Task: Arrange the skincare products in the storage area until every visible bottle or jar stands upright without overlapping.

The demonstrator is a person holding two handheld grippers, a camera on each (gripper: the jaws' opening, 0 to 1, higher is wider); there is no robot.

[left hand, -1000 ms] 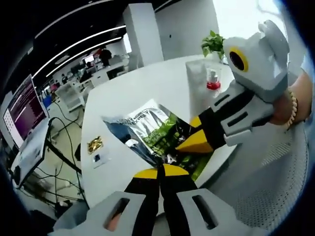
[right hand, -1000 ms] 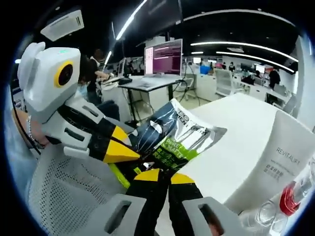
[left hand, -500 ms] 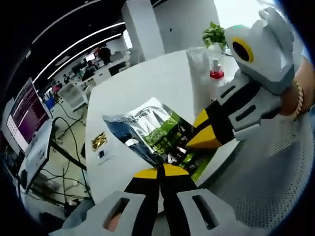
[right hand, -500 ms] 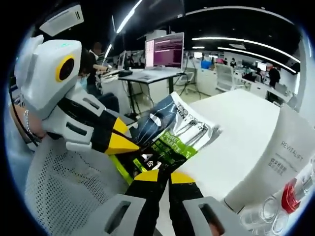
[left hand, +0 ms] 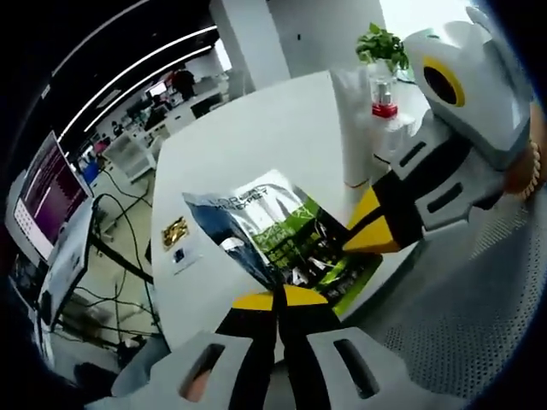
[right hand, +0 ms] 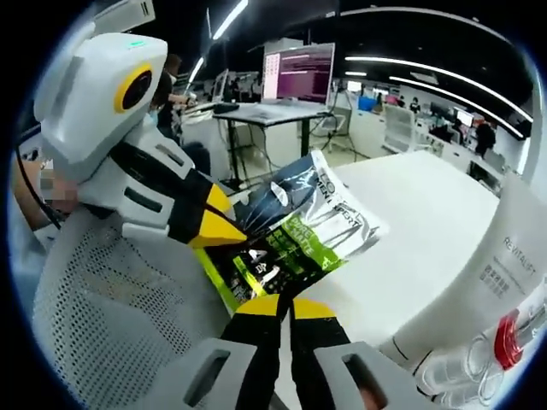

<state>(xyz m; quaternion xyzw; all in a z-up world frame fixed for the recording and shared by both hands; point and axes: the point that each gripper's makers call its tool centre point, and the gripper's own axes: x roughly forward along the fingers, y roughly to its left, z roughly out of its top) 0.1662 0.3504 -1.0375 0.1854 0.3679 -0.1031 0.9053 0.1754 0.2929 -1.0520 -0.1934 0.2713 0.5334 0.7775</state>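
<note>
A silver, blue and green foil sachet [left hand: 269,231] hangs flat over the white table's near edge [left hand: 256,137], held by two corners. My left gripper [left hand: 278,295] is shut on its near corner. My right gripper [left hand: 353,243] comes in from the right, shut on the sachet's green edge. In the right gripper view the sachet [right hand: 303,231] spreads ahead of my right gripper [right hand: 278,301], and the left gripper [right hand: 224,236] grips it from the left. A white tube [left hand: 355,128] stands upright on the table, with a clear red-capped bottle [left hand: 383,107] behind it.
The white REVITALIFT tube [right hand: 504,256] and clear bottle [right hand: 504,337] stand close at the right. A small gold packet [left hand: 174,231] lies on the table. A potted plant [left hand: 382,44] stands at the far end. A grey mesh chair [right hand: 102,316] sits below the grippers. Desks with monitors [right hand: 299,73] stand beyond.
Both grippers have kept their hold on the sachet. Both views have shifted a little with the hands, and the sachet now lies flatter and nearer the table's edge.
</note>
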